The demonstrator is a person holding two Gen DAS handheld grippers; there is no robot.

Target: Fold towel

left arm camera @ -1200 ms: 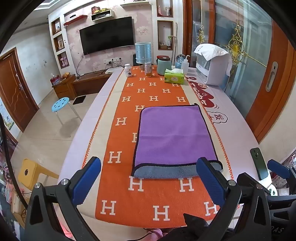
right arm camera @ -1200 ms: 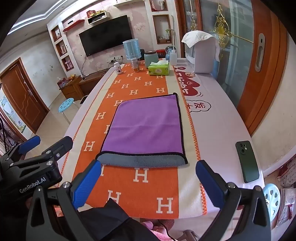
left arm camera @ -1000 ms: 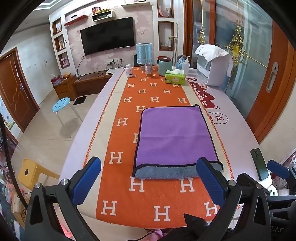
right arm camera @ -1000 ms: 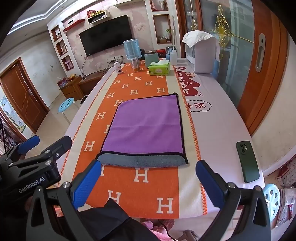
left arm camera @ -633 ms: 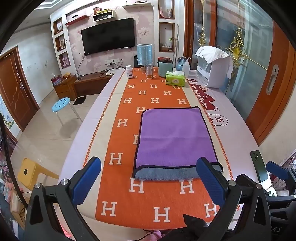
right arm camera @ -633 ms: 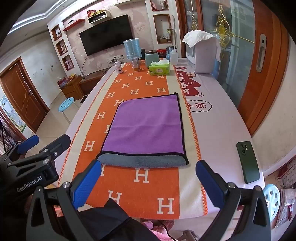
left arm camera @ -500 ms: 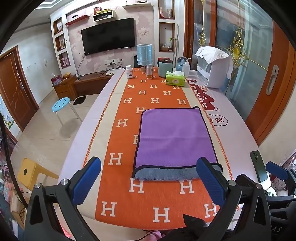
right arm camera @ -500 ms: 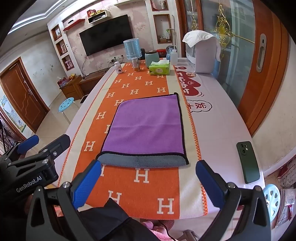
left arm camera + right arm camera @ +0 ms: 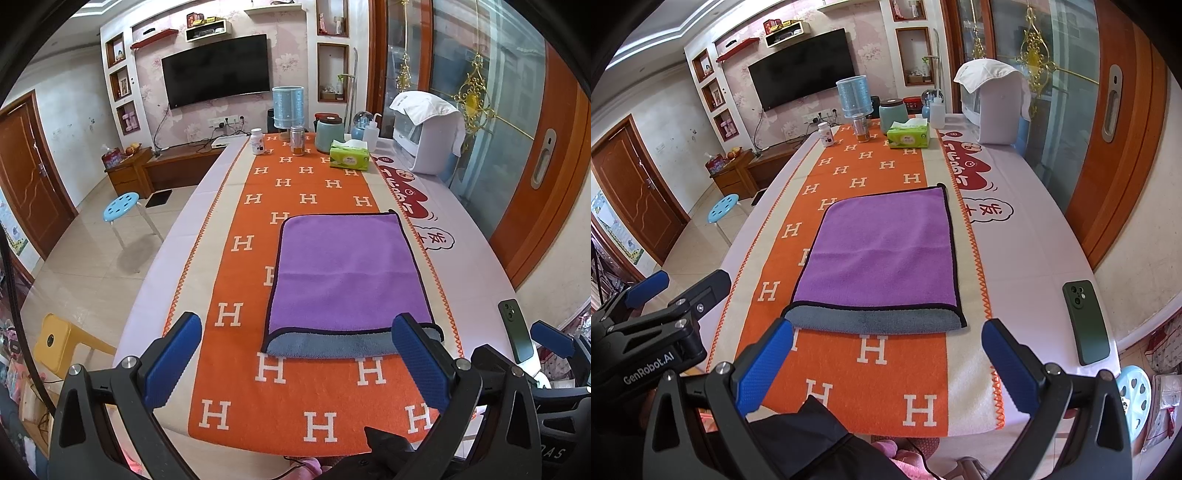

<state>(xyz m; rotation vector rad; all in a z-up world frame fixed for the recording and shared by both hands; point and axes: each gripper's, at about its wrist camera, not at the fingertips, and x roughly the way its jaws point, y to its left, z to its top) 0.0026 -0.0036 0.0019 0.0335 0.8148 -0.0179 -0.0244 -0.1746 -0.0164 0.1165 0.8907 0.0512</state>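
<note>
1. Towel, purple side up with a grey layer showing along its near edge, lies flat on the orange runner covering the tabletop.
2. Left hand-held gripper hangs spread wide and empty, just short of the towel's near edge.
3. Right hand-held gripper likewise gapes empty before that edge.
4. A green phone lies well to the towel's right.

Fluffy matt cloth towel

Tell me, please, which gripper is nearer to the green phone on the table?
The right gripper. The green phone lies just beyond its right finger. The left gripper is farther left, in front of the purple towel, with the right gripper between it and the phone.
</note>
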